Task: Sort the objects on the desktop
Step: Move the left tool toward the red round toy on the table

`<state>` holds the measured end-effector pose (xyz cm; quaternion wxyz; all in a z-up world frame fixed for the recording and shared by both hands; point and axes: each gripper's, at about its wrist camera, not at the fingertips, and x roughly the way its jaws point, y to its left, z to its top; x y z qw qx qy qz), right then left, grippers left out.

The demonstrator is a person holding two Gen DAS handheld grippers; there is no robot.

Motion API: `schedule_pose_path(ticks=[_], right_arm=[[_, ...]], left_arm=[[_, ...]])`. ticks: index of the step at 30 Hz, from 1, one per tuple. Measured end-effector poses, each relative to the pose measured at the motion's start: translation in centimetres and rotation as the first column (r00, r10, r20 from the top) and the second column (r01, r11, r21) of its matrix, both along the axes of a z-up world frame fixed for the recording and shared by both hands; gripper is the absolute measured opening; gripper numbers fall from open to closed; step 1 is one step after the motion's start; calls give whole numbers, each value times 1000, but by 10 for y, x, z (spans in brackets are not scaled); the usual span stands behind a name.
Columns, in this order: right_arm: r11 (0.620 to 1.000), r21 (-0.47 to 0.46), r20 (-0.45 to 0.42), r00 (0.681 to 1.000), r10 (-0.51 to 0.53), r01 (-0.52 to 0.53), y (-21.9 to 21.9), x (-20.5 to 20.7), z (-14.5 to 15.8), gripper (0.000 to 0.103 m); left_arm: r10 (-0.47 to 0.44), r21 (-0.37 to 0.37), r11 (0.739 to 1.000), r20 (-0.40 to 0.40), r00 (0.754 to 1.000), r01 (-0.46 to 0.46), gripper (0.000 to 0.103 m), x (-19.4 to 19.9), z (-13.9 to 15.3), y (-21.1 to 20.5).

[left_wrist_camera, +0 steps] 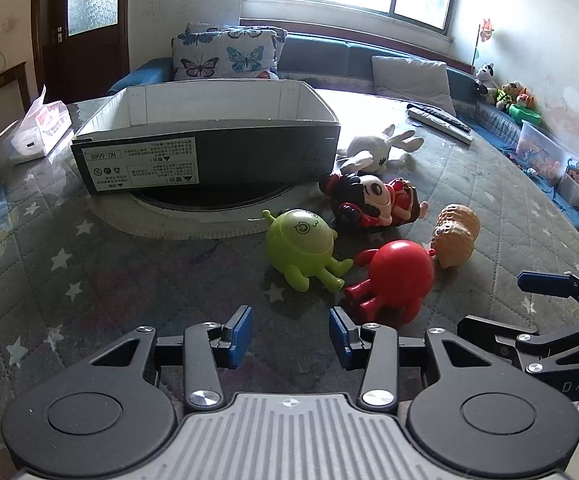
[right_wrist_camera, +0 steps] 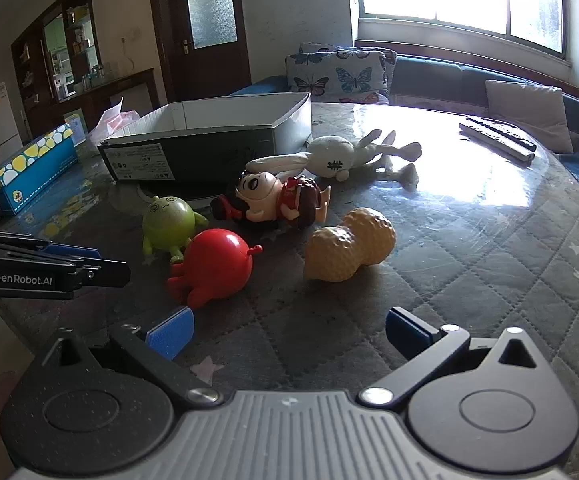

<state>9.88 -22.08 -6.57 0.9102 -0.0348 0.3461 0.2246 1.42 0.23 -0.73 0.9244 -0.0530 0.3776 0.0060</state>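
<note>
Hovering over the quilted table's near edge, the left gripper (left_wrist_camera: 289,334) and right gripper (right_wrist_camera: 289,334) both hold fingers spread, empty. Sorting looks unstarted: the red round plastic toy (left_wrist_camera: 399,276) lies nearest, needing a reach, pinch, then carrying to the open cardboard box (left_wrist_camera: 209,140).

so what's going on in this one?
Toy sorting, not started yet. A person holds two grippers over a quilted table; the left gripper and right gripper both have open jaws holding nothing. The green monster toy, red round toy, doll, peanut toy and plush rabbit all lie beside the open box, which looks empty.
</note>
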Motion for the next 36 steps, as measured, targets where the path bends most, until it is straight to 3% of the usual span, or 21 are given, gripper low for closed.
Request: schedule_pose_path(ticks=[36], right_arm=[[995, -16, -45, 994, 95, -96, 23, 18, -3, 103]], left_arm=[[-36, -27, 999, -37, 999, 35, 44, 21, 1, 3]])
